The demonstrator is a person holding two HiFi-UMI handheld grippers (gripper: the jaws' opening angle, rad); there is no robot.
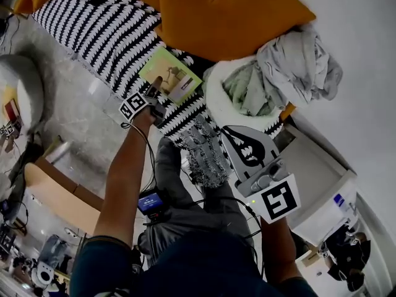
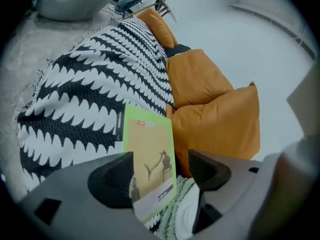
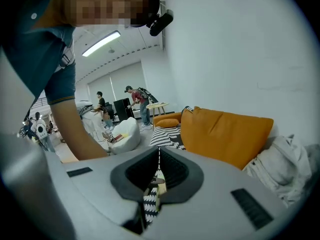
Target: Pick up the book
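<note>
Left gripper view: green-and-yellow book (image 2: 149, 149) lying flat on the black-and-white throw (image 2: 90, 79) beside an orange cushion (image 2: 220, 119), your left gripper (image 2: 160, 176) spread wide at its near edge, apparently lined up to pinch it; your right gripper (image 3: 157, 176) clenched empty.

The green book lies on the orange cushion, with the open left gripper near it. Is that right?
No. The green book lies on the black-and-white cover, beside the orange cushion, with the open left gripper near it; the left gripper view shows this.
</note>
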